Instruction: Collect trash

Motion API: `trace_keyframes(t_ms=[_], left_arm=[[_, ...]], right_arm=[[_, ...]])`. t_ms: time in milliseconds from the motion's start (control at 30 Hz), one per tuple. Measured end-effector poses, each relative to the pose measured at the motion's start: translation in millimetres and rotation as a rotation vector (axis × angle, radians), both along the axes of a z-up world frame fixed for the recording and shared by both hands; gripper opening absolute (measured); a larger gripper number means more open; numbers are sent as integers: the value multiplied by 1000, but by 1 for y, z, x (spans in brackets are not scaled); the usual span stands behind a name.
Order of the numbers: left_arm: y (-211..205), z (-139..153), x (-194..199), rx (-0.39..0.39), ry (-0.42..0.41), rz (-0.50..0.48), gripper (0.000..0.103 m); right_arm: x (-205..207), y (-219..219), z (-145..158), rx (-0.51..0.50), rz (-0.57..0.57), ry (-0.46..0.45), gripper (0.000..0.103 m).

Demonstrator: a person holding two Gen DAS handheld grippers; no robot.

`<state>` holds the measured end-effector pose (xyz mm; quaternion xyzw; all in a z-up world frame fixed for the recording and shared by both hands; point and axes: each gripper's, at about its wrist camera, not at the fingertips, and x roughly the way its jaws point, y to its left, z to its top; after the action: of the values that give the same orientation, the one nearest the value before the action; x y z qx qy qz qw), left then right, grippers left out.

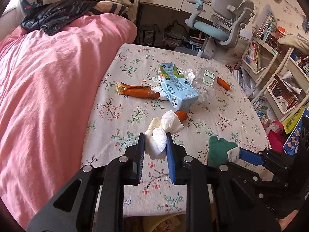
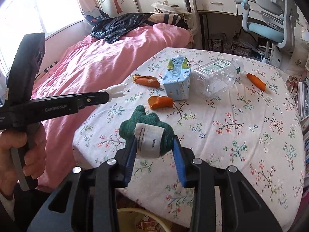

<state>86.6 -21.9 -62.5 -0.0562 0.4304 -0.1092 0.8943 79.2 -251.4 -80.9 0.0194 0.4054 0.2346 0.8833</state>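
Note:
My left gripper [image 1: 155, 137] is shut on a crumpled white tissue [image 1: 160, 147], lifted just above the floral tablecloth [image 1: 222, 116]. In the right wrist view that gripper [image 2: 108, 96] reaches in from the left with the tissue [image 2: 116, 91] at its tip. My right gripper [image 2: 154, 139] is shut on a green fuzzy cloth [image 2: 143, 119] with a white label. Farther back on the table lie a blue milk carton [image 2: 177, 79], a clear plastic bottle [image 2: 216, 75] on its side and three orange peel pieces [image 2: 160, 102].
A pink duvet [image 1: 48, 87] with a black bag [image 1: 56, 13] on it borders the table's left side. A bin with a yellow rim [image 2: 123, 211] shows under the near table edge. An office chair [image 1: 224, 25] and bookshelves [image 1: 270, 71] stand behind and to the right.

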Motion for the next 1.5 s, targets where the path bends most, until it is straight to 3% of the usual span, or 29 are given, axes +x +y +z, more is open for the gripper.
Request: trace_keyframes(t_ms=[267,500,633,700,833,900,1033,1200,1300,1367,1433,1500], left_arm=[[7,7,-50,20,-31,11,20],[7,4,-86,9,-40,15,20],[2,0,-106,16,-34,2,20],[-2,-2,-116,11,-30,-3,20],[-13,-11,-138,3,-10,-26,20],[-25,-19,-150,22,10,-53,20],[-53,-42,-174,83,78,-147,20],[-82,-71,-194,169,203,-287,22],[-90,-77,-201,207,209,-311,40],[-89,-72,-203,213,170,-285,66],[-82,-62,-202,195,113,-231,78],[-72,-53,-199,177,67,-165,83]], right_arm=[[-69,4,-9,-41,44,22,37],[-123,17,-39,-98,94,123,38],[-144,27,-60,-155,120,193,44],[-148,24,-59,-157,94,178,47],[-150,2,-39,-97,-20,88,64],[-149,-14,-29,-53,-93,37,69],[-145,-37,-23,-9,-206,-11,72],[-142,-48,-23,2,-255,-19,73],[-145,-46,-21,-14,-255,-35,76],[-145,-45,-22,-24,-260,-45,78],[-145,-44,-24,-29,-265,-46,78],[-144,-47,-25,-15,-275,-46,79]])
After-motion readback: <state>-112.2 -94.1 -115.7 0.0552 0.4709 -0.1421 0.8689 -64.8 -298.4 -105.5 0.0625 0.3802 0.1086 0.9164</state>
